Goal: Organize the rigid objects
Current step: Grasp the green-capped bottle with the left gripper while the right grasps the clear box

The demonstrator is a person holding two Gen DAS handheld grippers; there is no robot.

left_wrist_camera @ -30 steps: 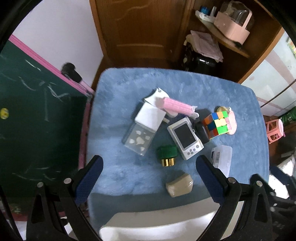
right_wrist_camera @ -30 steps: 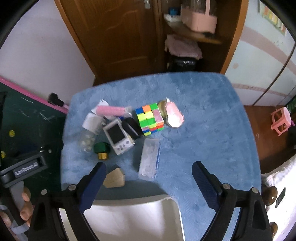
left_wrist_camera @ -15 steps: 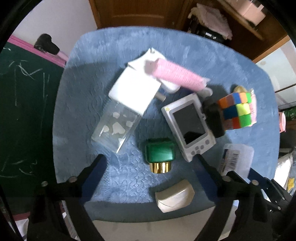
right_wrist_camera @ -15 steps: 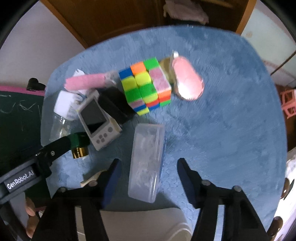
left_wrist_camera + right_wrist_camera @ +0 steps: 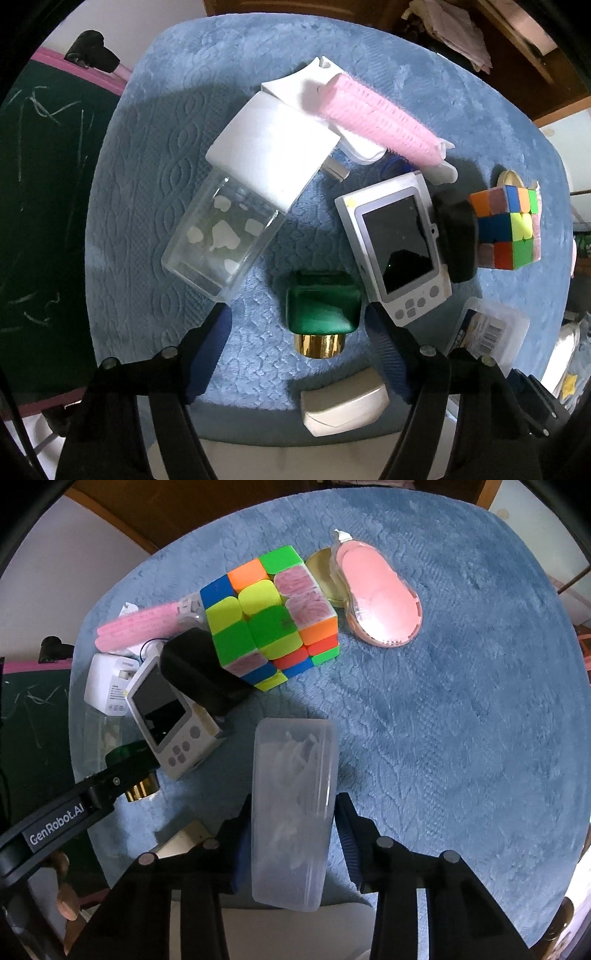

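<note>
A green bottle with a gold cap [image 5: 320, 314] lies on the blue cloth between the fingers of my open left gripper [image 5: 297, 325]; the fingers stand apart from it. A clear plastic box [image 5: 293, 812] lies between the fingers of my right gripper [image 5: 293, 823], which is narrowed around it with small gaps showing. The box also shows in the left wrist view [image 5: 487, 330]. A silver handheld console [image 5: 399, 247] sits right of the green bottle. A colour cube [image 5: 269, 616] stands behind it.
A clear jar with white lid [image 5: 243, 206], a pink roller brush [image 5: 380, 118], a black block [image 5: 456, 234], a beige case [image 5: 343, 402] and a pink oval compact [image 5: 376, 594] lie on the blue cloth [image 5: 461, 720]. A white container [image 5: 295, 461] sits at the near edge.
Both grippers moved down and forward toward the table. The left now straddles the green bottle. The right narrowed and now straddles the clear plastic box.
</note>
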